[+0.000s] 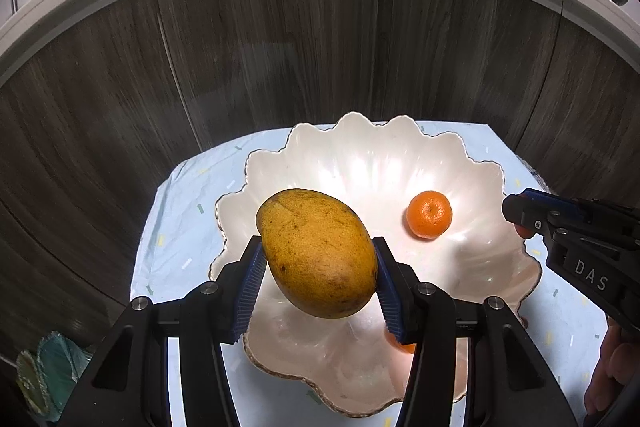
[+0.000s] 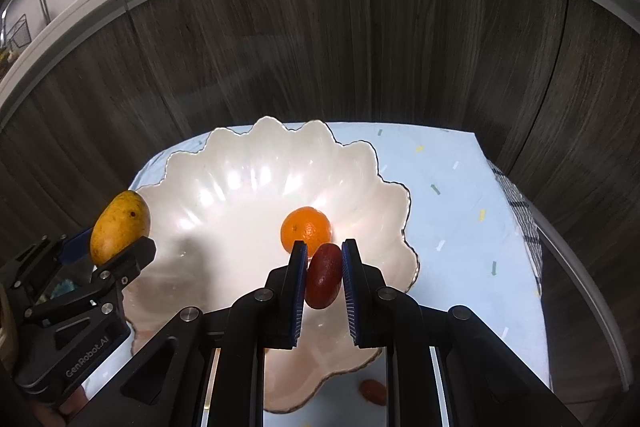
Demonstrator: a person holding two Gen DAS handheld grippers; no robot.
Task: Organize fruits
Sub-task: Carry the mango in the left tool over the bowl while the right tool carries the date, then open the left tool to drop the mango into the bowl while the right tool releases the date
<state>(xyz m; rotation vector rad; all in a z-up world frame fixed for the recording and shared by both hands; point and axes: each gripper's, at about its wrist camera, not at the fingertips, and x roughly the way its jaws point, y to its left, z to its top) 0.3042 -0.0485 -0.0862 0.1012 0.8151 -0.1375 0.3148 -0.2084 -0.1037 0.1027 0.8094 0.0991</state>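
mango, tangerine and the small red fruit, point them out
mango point(image 1: 316, 255), left wrist view, middle of its skin
tangerine point(image 1: 429, 214), left wrist view, top by the stem
small red fruit point(image 2: 324, 275), right wrist view, its middle

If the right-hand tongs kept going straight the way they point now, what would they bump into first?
Probably the orange, sitting in the white scalloped bowl just beyond the small red fruit the right tongs grip; depth is unclear, so possibly the bowl's floor.

I note the left hand-held gripper point(image 1: 318, 281) angled downward, its blue ribbed pads clamped on both sides of a mango point(image 1: 316, 253), jaws partly spread. The right hand-held gripper point(image 2: 324, 277) tilts down likewise, its jaws nearly together and pinching a small reddish fruit point(image 2: 323, 275). Fingers of the person's right hand point(image 1: 610, 379) show at the right gripper's handle.
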